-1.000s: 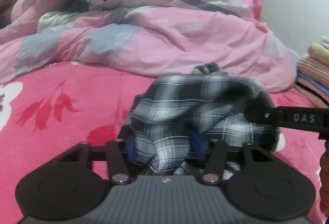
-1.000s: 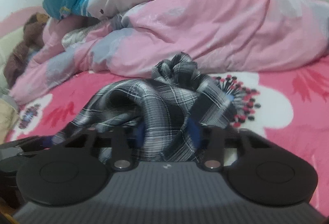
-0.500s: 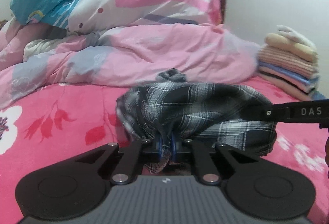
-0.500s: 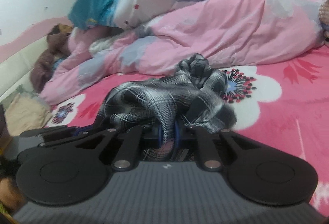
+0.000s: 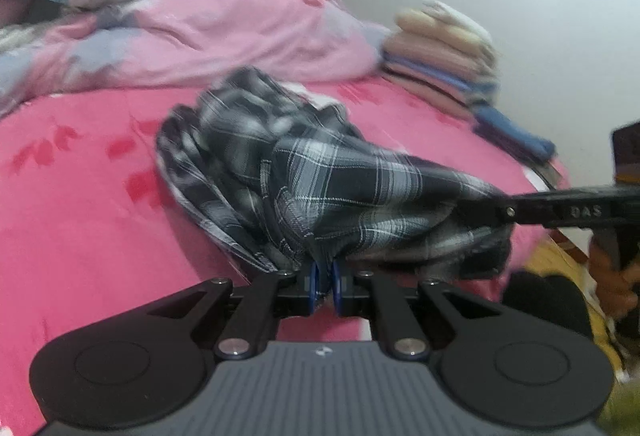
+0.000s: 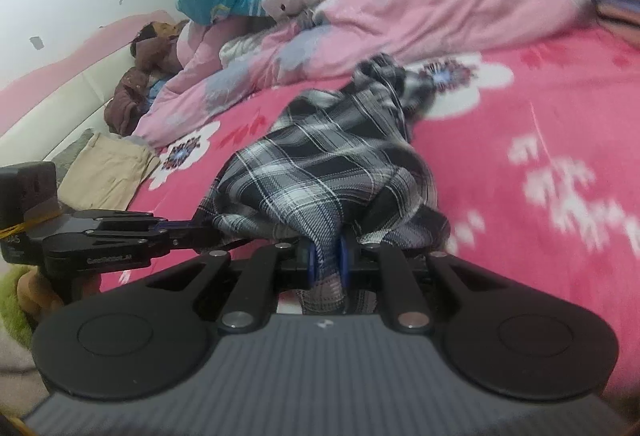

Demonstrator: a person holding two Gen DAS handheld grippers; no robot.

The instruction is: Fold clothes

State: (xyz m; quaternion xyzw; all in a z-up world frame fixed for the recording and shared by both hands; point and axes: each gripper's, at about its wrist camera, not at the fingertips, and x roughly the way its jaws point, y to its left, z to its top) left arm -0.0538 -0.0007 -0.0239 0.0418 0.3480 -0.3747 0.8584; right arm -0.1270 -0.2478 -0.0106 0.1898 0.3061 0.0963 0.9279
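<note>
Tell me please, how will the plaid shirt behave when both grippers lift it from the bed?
Probably floppy: the plaid shirt already sags in folds between the left gripper and the right gripper. It looks thin, so likely light. The bunched far end may drag on the pink bedsheet.

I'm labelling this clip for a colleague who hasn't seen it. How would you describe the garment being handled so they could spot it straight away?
Start from the bed's bright pink flowered sheet, in front of the heaped pink duvet. The crumpled plaid garment lies mid-bed, pinched by the left gripper and the right gripper. It is the only dark, black-and-white checked cloth, unlike the pastel folded stack.
</note>
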